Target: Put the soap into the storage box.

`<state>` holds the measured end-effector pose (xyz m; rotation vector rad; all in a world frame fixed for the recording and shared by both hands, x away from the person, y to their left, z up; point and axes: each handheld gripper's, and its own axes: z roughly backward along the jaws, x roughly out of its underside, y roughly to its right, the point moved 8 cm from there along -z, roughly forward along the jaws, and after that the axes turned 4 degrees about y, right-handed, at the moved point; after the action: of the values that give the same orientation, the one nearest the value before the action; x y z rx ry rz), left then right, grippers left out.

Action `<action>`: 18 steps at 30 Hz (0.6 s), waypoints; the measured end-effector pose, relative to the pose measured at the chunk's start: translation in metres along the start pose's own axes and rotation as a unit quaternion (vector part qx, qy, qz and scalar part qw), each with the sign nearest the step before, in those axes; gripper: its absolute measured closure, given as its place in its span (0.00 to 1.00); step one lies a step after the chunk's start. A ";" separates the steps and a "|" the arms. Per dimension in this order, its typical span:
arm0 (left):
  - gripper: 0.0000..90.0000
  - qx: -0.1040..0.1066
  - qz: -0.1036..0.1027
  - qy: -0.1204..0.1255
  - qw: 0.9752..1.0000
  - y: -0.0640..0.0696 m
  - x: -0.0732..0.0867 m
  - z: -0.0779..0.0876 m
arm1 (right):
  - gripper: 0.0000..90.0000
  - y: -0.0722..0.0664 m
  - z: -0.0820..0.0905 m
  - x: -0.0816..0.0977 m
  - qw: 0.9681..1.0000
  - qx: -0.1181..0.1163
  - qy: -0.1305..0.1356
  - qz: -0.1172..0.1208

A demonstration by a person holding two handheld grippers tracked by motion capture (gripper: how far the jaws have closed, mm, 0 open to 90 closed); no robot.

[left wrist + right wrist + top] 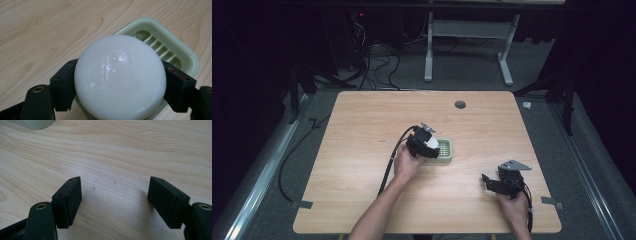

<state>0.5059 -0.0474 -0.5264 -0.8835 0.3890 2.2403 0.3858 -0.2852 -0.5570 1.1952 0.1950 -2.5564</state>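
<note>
- Item: soap bar [120,77], white, round-edged, with a glossy face and a faint moulded mark in the middle.
- Location: held just above the near end of the soap dish [175,53], a pale green tray with a slotted floor; whether the bar's underside touches the dish rim cannot be told.
- Left tool [424,145]: closed on the soap bar, one pad pressed against each of its opposite curved sides (seen close in the left gripper view).
- Right tool [115,202]: jaws set wide with nothing between them, low over the bare surface [130,152], well to the near right of the soap dish.
- Handling, judged: solid and stiff, moderately light; the sheen suggests a slippery skin, and the curved flanks give the pads little flat bearing, so it may squirm out under a hard squeeze.
- Hold, judged: across the widest part, pads level with the middle of the sides, pressure firm but not crushing (soap dents and marks readily).
- Soap dish, judged: light plastic, liable to slide on the surface if nudged.
</note>
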 end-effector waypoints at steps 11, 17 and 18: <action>0.27 -0.005 -0.012 -0.007 1.000 0.003 0.002 -0.003 | 0.31 0.000 0.000 0.000 1.000 0.000 0.000 0.000; 0.27 -0.006 -0.014 -0.016 1.000 0.003 0.005 -0.006 | 0.31 0.000 0.000 0.000 1.000 0.000 0.000 0.000; 0.27 -0.006 -0.014 -0.015 1.000 0.003 0.005 -0.006 | 0.31 0.000 0.000 0.000 1.000 0.000 0.000 -0.001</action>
<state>0.5041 -0.0506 -0.5339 -0.8550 0.3485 2.2299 0.3858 -0.2851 -0.5569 1.1966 0.1960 -2.5586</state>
